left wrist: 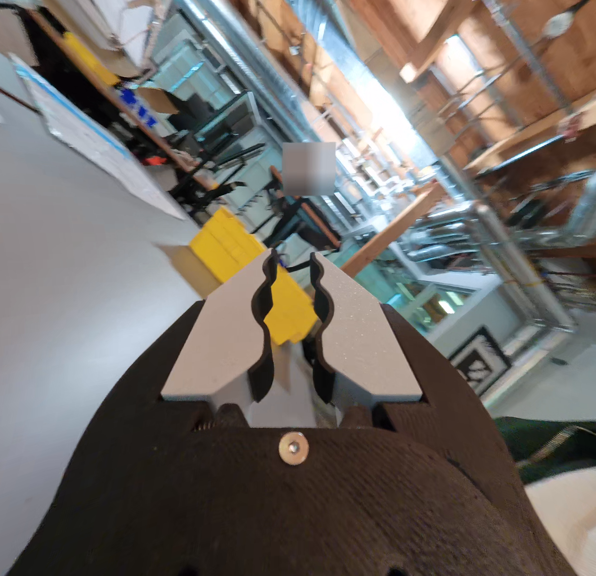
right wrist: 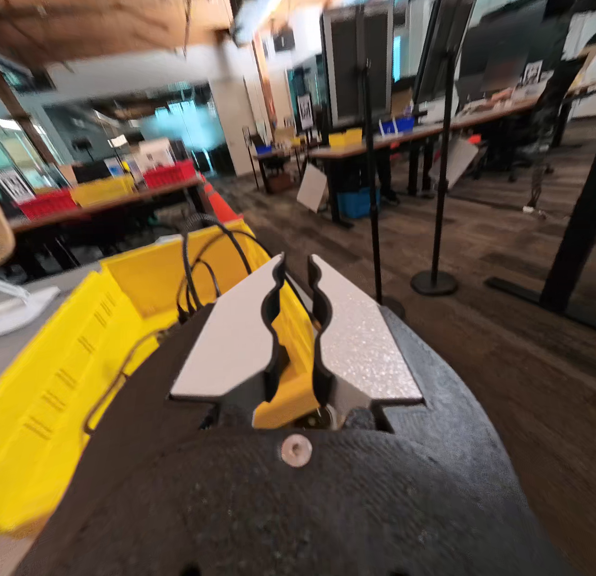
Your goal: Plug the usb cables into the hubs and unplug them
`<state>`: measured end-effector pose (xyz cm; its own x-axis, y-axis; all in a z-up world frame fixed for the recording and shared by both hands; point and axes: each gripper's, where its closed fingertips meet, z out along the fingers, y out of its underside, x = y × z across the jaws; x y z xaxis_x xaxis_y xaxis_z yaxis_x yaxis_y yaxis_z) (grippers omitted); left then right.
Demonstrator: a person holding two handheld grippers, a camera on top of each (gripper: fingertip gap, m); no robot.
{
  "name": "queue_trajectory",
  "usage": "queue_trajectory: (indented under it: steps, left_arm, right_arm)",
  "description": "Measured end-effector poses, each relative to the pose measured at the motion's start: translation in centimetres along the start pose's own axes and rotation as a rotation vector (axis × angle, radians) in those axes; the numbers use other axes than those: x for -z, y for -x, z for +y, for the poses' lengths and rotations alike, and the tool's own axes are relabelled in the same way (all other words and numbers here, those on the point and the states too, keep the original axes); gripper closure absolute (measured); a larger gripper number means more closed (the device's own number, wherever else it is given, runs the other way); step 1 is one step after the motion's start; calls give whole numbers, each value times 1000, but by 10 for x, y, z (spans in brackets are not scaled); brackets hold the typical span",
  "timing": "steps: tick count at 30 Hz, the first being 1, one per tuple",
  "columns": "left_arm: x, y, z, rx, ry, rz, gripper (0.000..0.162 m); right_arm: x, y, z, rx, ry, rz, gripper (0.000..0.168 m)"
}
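My left gripper [left wrist: 293,257] is open and empty, tilted and pointing up into the room, over a yellow bin [left wrist: 232,247] on a white table [left wrist: 80,286]. My right gripper [right wrist: 296,260] is open and empty, held just above a yellow bin [right wrist: 135,280] that holds several looped black cables [right wrist: 206,254]. No hub shows in either view. Both views are blurred.
In the right wrist view, black stand poles [right wrist: 371,186] on round bases rise from the dark wood floor on the right. An orange cone [right wrist: 219,202] stands beyond the bin. Work tables with red, yellow and blue bins stand farther back. A white board [left wrist: 96,141] lies on the table.
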<state>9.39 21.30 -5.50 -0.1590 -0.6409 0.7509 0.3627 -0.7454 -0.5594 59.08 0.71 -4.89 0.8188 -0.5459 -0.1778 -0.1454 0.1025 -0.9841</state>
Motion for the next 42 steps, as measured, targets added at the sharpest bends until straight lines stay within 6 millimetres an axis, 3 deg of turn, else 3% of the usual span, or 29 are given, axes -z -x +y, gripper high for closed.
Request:
queue_trajectory:
  steps: [1,4,6,10,13,16,19,22,26,35,38,42]
  left_arm:
    - [2,9,1,-36,11,-66,147]
    - [9,27,-2,-206,40,-231,150]
    - [11,28,-4,-318,72,-273,151]
    - [12,33,1,-473,147,-338,151]
    - [7,33,12,-507,203,-337,150]
    - [2,32,21,-529,245,-317,149]
    - [0,31,23,-529,245,-310,147]
    - [0,30,22,-487,226,-301,146]
    - [2,31,17,-452,199,-301,146]
    - [1,27,9,-422,148,-288,147]
    - [-1,17,1,-422,100,-260,162]
    - [1,21,-5,-436,74,-312,162]
  right_arm:
    - [-6,-2,16,25,65,2,150]
    - [-22,6,63,80,278,-77,111]
    - [-26,14,73,33,332,-143,88]
    - [-43,9,69,42,323,-143,91]
    - [-53,7,79,-16,392,-161,85]
    - [-50,24,88,-206,447,-273,127]
    - [-51,25,88,-227,444,-281,128]
    - [-51,18,83,-245,389,-241,149]
    - [-48,22,79,-154,381,-239,160]
    - [-42,30,81,-133,394,-228,162]
    - [-43,30,81,-137,388,-229,162]
    - [-44,30,81,-148,363,-237,161]
